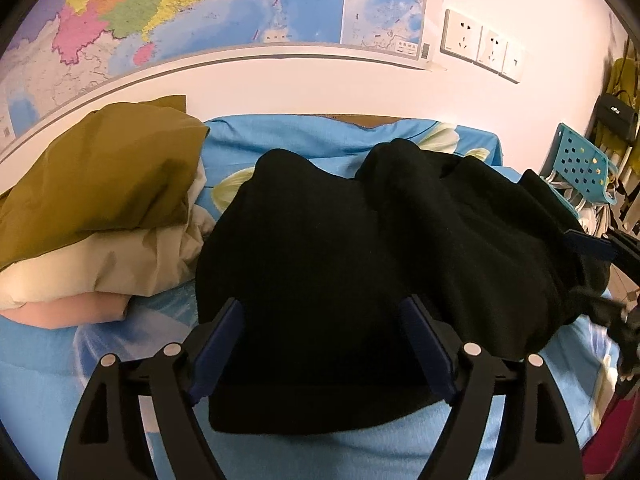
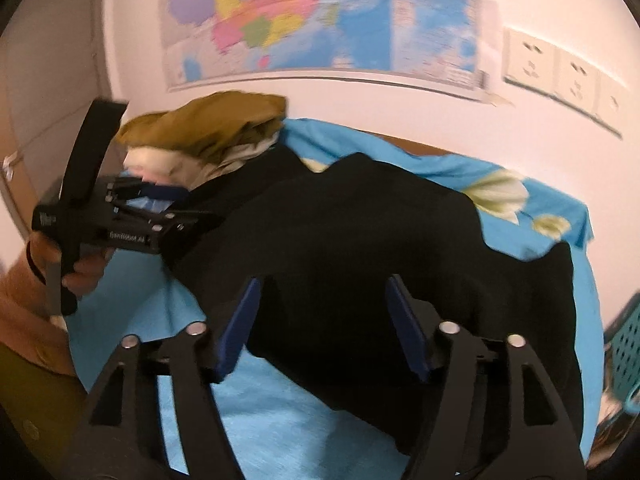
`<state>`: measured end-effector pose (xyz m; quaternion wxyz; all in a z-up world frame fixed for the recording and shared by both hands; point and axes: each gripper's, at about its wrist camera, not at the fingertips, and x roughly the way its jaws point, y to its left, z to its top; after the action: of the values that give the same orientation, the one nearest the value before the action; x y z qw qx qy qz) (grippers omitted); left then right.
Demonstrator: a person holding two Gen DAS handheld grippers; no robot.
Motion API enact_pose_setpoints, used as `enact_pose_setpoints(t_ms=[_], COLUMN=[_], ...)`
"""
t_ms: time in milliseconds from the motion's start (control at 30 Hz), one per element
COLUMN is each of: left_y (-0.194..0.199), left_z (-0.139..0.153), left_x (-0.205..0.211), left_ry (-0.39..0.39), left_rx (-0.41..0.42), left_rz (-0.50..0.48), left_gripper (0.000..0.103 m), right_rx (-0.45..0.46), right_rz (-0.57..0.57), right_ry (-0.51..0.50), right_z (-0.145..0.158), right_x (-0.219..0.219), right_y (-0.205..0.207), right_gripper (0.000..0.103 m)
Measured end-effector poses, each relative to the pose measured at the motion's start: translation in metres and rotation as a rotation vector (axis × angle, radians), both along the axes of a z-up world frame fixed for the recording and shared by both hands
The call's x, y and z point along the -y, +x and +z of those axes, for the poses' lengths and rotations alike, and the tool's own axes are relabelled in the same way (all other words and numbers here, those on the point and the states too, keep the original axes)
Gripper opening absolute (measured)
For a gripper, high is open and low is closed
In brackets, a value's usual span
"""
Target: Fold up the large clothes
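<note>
Two grippers work over a bed covered in a blue flowered sheet, with a black garment spread across its middle, reaching from near the front edge to well toward the wall side. The left gripper has its fingers released and spread wide, straddling the garment's near hem at the front edge, probably lining up to pinch that edge for a fold. The right gripper is likewise released, fingers apart over the garment's near right part, grasping nothing; its blurred view suggests motion. The garment looks thick, matte and soft, bunched into humps rather than flat, so it likely needs smoothing first. A stack of folded clothes, olive on top, sits at the bed's far left corner, presumably finished pieces kept out of the way.
</note>
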<state>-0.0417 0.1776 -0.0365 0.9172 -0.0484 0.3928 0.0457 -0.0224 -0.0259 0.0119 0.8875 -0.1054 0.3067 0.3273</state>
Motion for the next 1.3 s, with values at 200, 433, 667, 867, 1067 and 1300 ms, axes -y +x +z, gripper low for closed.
enact_pose_setpoints(t_ms=[200, 433, 667, 867, 1067, 1300], left_y=[-0.012, -0.034, -0.053, -0.058, -0.035, -0.004], left_z=[0.002, -0.001, -0.015, -0.032, -0.036, -0.044], left_x=[-0.001, -0.008, -0.013, -0.009, 0.006, -0.014], left_ry=[-0.047, -0.156, -0.287, -0.399, -0.532, -0.818], left_rx=[-0.01, -0.028, -0.075, -0.119, -0.104, -0.005], left_rz=[-0.02, -0.054, -0.083, -0.132, -0.186, -0.086], left_gripper=[0.087, 0.089, 0.089, 0.089, 0.089, 0.089], right_rx=[0.051, 0.116, 0.202, 0.187, 0.023, -0.065], right_rz=[0.1, 0.128, 0.134, 0.134, 0.078, 0.045], right_ry=[-0.137, -0.34, -0.437, -0.441, -0.189, -0.06], right_z=[-0.011, -0.042, -0.054, -0.059, -0.026, -0.021], right_x=[-0.031, -0.056, -0.068, -0.068, -0.041, -0.031], right_y=[-0.013, -0.018, -0.02, -0.006, 0.019, 0.03], right_gripper=[0.083, 0.088, 0.09, 0.064, 0.042, 0.042])
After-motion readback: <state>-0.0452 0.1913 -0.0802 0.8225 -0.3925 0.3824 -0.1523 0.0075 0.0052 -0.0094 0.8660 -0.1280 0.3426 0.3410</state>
